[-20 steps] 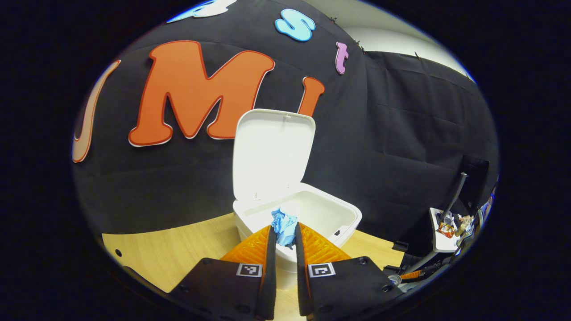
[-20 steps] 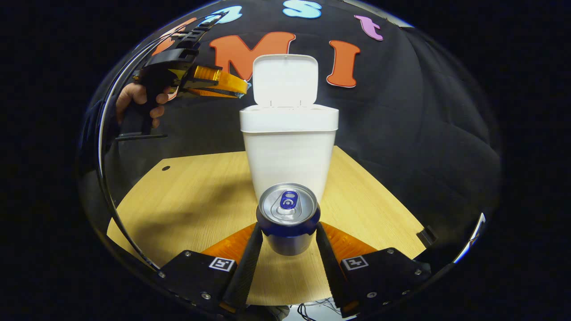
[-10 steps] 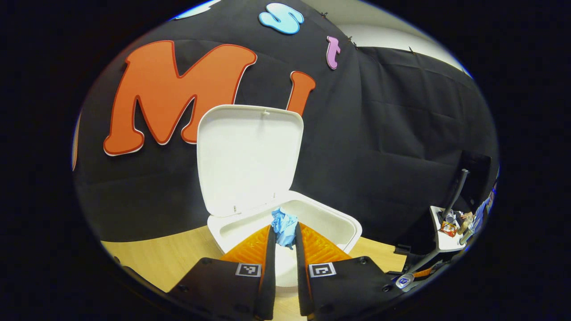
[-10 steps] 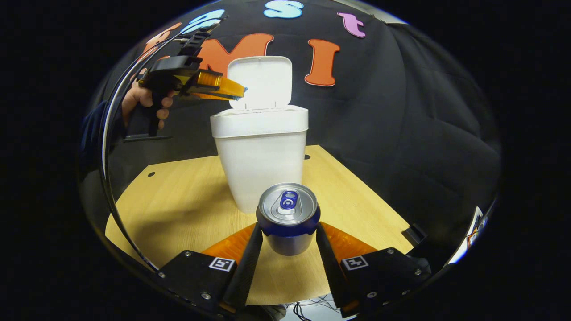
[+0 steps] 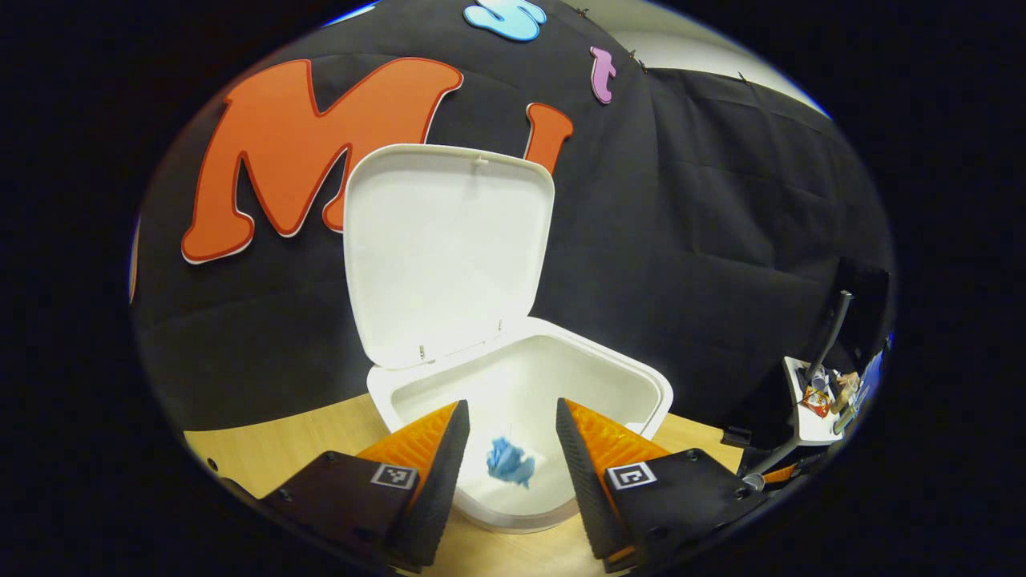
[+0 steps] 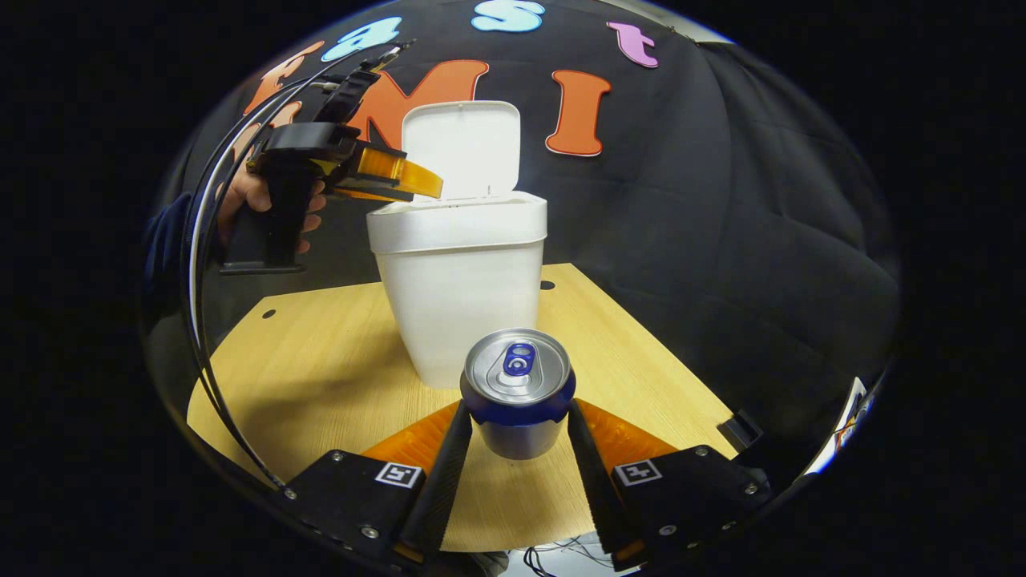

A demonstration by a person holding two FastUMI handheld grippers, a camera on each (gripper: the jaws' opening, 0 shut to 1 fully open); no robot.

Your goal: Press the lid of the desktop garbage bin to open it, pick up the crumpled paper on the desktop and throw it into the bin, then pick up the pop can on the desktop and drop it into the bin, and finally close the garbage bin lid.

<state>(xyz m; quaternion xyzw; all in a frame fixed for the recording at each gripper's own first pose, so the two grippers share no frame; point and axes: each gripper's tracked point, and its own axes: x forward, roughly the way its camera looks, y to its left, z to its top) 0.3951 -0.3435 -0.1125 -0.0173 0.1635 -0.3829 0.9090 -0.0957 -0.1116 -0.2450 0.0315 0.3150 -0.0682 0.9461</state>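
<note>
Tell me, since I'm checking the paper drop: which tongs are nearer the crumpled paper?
Left. The left tongs hang open right above the crumpled paper inside the bin; the right tongs grip the can farther off.

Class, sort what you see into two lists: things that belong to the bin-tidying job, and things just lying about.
Belong to the job:
garbage bin
open lid
crumpled paper, inside the bin
pop can, held by the right tongs
left tongs, open

Just lying about:
side tray of clutter
wooden desktop

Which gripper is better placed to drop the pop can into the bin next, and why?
Right. The right gripper already clamps the pop can, facing the open bin. The left gripper hangs open, with the crumpled paper inside the bin.
</note>
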